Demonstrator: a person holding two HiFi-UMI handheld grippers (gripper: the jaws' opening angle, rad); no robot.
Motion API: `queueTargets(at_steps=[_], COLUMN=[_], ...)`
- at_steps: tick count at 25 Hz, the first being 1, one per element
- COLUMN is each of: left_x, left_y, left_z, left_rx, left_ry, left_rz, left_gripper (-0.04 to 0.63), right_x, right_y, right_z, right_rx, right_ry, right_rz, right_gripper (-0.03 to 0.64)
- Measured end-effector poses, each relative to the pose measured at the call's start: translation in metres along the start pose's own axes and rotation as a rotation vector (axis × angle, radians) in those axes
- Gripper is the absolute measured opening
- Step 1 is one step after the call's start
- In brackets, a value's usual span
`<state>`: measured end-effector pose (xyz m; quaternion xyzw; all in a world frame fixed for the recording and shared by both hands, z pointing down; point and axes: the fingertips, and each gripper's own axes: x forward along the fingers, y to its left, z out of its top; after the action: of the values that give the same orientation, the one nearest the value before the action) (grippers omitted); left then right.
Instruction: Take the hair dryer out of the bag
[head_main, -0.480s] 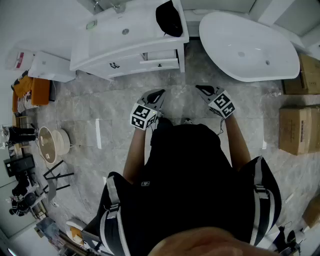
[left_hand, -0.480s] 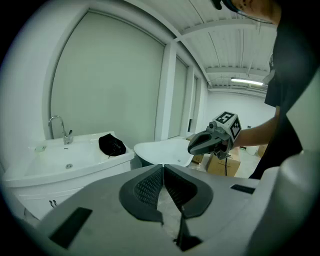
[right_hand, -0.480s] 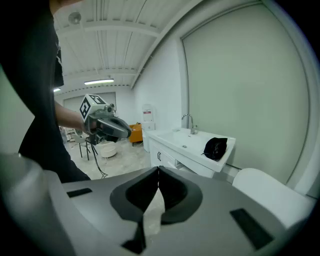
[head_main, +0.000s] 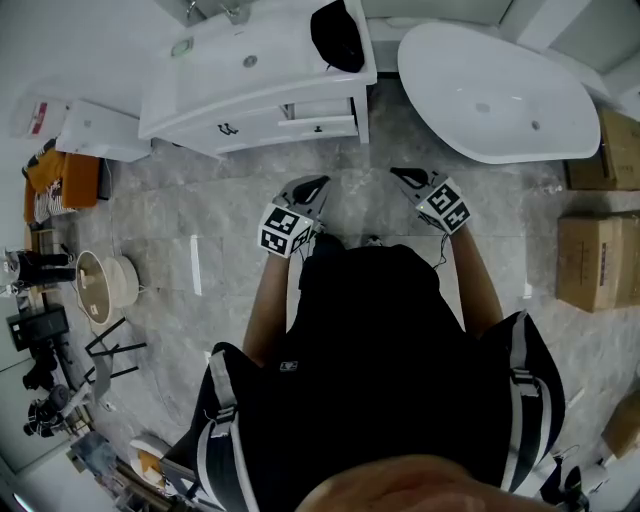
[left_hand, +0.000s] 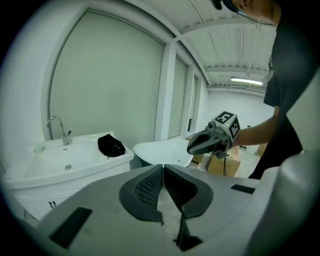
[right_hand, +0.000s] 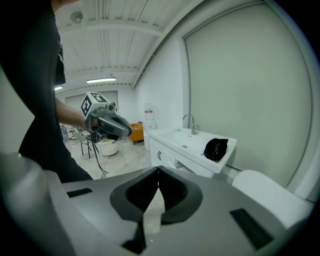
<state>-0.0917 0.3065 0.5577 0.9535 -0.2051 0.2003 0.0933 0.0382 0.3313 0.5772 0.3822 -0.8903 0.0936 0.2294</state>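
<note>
Both grippers empty, bag on the bench ahead

The person stands on the grey floor (head_main: 200, 210) and holds the left gripper (left_hand: 163, 170) and right gripper (right_hand: 157, 172) out in front, each with its jaws pressed together on nothing. The black bag (head_main: 338, 35) lies on the white washbasin bench (head_main: 300, 55), at the end nearest the bathtub (head_main: 500, 100), well apart from both grippers. The hair dryer itself cannot be seen.

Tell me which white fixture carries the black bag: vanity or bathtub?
The sink vanity: the black bag lies on its countertop corner nearest the bathtub, which shows no bag.
</note>
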Motion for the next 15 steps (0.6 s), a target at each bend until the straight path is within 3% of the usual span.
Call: queueTargets(at_steps=[6,15], left_x=[0.0035,0.0036], left_y=[-0.0039,-0.0015], left_z=[0.0040,-0.0028], left_rx=[0.006,-0.020], left_ry=[0.004,0.008], left_rz=[-0.001,0.015], left_gripper=[0.020,0.020], right_x=[-0.0026,-0.0005], right_y=[-0.0097,-0.0042], right_z=[-0.0028,-0.0073], right_rx=[0.013,0.024], right_ry=[0.000,-0.009], right_rz=[-0.026,0.008], right_gripper=[0.058,0.058])
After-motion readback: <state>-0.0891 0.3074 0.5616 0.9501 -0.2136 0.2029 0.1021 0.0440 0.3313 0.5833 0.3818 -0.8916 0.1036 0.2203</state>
